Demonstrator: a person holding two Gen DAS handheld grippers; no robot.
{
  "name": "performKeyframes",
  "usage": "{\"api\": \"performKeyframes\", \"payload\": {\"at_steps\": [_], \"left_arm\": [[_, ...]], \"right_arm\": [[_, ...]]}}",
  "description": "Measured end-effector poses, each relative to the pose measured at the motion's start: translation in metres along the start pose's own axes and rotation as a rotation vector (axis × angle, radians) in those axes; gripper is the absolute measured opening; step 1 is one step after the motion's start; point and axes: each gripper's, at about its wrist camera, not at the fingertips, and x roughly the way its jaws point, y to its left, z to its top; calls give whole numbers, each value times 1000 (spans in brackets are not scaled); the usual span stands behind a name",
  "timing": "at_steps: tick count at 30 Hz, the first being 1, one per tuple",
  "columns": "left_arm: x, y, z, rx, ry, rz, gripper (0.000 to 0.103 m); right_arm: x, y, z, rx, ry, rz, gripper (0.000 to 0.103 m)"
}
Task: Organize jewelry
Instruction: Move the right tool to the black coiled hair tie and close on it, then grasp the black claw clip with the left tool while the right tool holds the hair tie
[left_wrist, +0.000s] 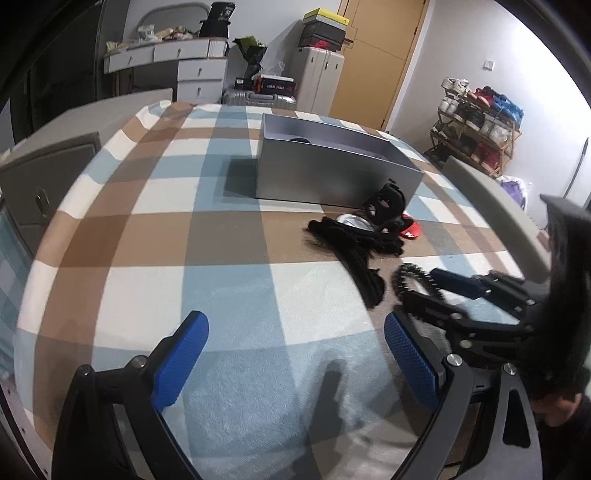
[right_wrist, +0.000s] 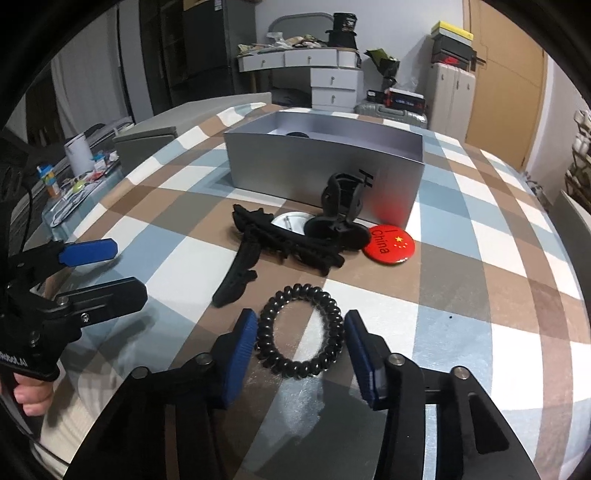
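A black spiral hair tie (right_wrist: 301, 290) lies on the chequered cloth (right_wrist: 461, 295), squeezed into an oval, with my right gripper (right_wrist: 301, 321) shut on it, one blue pad against each side. In the left wrist view the same hair tie (left_wrist: 400, 280) sits in the right gripper (left_wrist: 417, 288) at the right. My left gripper (left_wrist: 295, 354) hovers open over bare cloth; it shows again as the left gripper (right_wrist: 110, 271) at the left edge. Beyond lie black hair clips (right_wrist: 280, 240), a black claw clip (right_wrist: 341, 199), a red badge (right_wrist: 389, 240) and a silver round badge (right_wrist: 290, 223), all before an open grey box (right_wrist: 321, 170).
The grey box (left_wrist: 332, 173) holds a dark item I can barely see. A grey cabinet (left_wrist: 48, 173) stands left of the cloth and a chair back (left_wrist: 491, 199) curves at the right. A shoe rack (left_wrist: 476, 125), suitcases and drawers line the far wall.
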Motion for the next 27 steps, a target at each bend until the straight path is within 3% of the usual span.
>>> {"api": "performKeyframes", "payload": {"at_steps": [11,18,27], "left_arm": [[-5,-3,4,-2,-11,-3,94],[-4,-5,15,-29,-12,-46,94],[6,-41,56,109,-101,-117,94]], "right_arm": [[-14,-18,-2,97,-55,61,39],[-23,-37,-1,172,-86,88,39],[-36,-61,-2,235,-127,100,39]]}}
